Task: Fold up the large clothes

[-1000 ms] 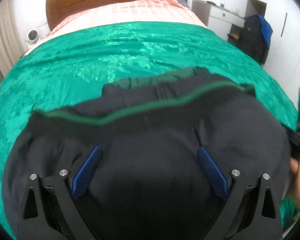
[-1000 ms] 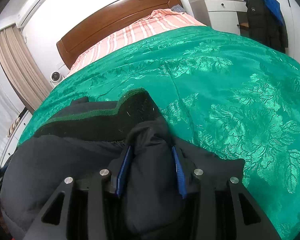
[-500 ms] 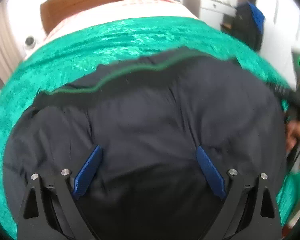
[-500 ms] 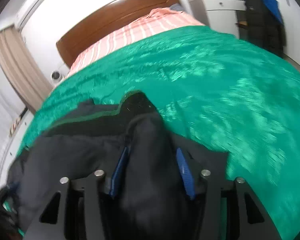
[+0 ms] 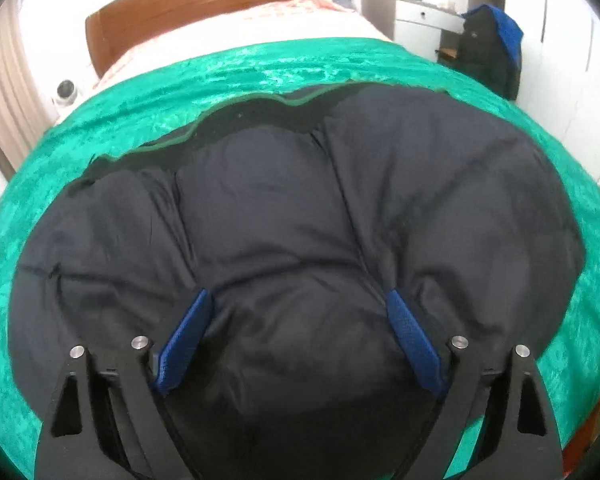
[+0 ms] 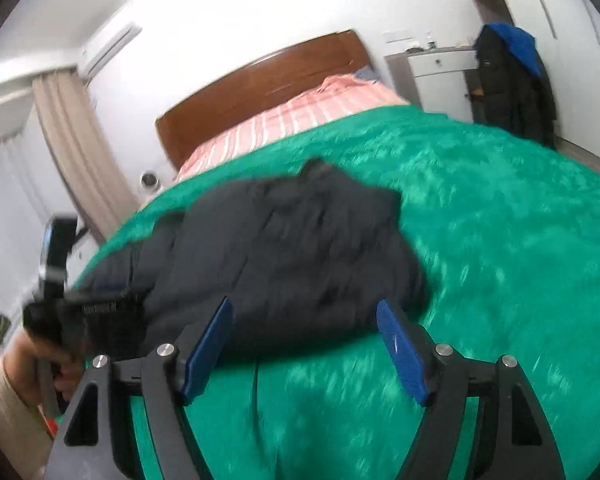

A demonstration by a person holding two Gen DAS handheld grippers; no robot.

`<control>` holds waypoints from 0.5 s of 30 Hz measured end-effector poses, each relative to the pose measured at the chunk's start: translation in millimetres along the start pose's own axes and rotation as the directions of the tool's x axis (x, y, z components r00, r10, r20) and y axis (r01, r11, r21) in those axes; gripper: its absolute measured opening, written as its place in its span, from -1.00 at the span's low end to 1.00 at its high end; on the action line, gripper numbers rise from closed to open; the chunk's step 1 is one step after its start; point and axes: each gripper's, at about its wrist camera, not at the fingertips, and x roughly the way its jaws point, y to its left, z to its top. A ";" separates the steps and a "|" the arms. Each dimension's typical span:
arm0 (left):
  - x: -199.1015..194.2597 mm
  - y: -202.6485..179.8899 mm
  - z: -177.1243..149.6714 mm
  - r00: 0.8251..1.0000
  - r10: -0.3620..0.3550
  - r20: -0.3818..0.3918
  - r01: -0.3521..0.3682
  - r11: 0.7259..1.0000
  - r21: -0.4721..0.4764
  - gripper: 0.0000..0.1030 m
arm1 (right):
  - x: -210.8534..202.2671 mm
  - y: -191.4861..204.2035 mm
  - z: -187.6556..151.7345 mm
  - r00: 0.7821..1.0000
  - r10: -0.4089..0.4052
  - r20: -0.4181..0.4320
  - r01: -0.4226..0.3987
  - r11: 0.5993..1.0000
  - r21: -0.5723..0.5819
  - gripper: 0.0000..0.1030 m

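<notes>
A dark navy padded jacket (image 5: 300, 220) with a green-trimmed far edge lies bunched on the green bedspread (image 5: 180, 80). My left gripper (image 5: 298, 300) hangs low over its near part, jaws wide and closing slightly. Puffy fabric bulges up between the blue pads (image 5: 188, 332), but no grip on it shows. In the right wrist view the jacket (image 6: 300, 248) lies ahead and to the left. My right gripper (image 6: 304, 306) is drawn back from it, jaws opening, with nothing between them and the bedspread (image 6: 500, 240) below. A person's hand (image 6: 32, 360) holds the left tool at the jacket's left end.
A wooden headboard (image 6: 260, 88) and a pink striped sheet (image 6: 300, 120) lie at the bed's far end. A white cabinet (image 6: 440, 64) and a dark coat with a blue lining (image 6: 512, 88) stand at the far right. A curtain (image 6: 80, 152) hangs at the left.
My right gripper let go of the jacket fold it was pinching, opened wider and pulled back from it. The left gripper slid across the jacket, whose green-trimmed edge now lies farther off.
</notes>
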 end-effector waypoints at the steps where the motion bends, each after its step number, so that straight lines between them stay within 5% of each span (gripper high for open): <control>1: 2.6 -2.8 -4.9 1.000 0.003 -0.002 -0.003 1.000 0.008 0.76 | 4.6 4.2 1.0 1.000 0.020 -0.016 -0.020 1.000 -0.023 0.44; 5: 15.4 -1.7 -12.9 1.000 0.012 0.015 -0.012 1.000 0.004 0.81 | 14.1 15.9 7.8 1.000 0.023 0.008 -0.022 0.994 -0.108 0.44; 15: -8.5 -19.7 -25.6 1.000 0.009 0.002 -0.010 0.998 0.062 0.76 | 20.0 0.2 -0.2 0.999 0.034 -0.023 -0.035 0.996 -0.076 0.44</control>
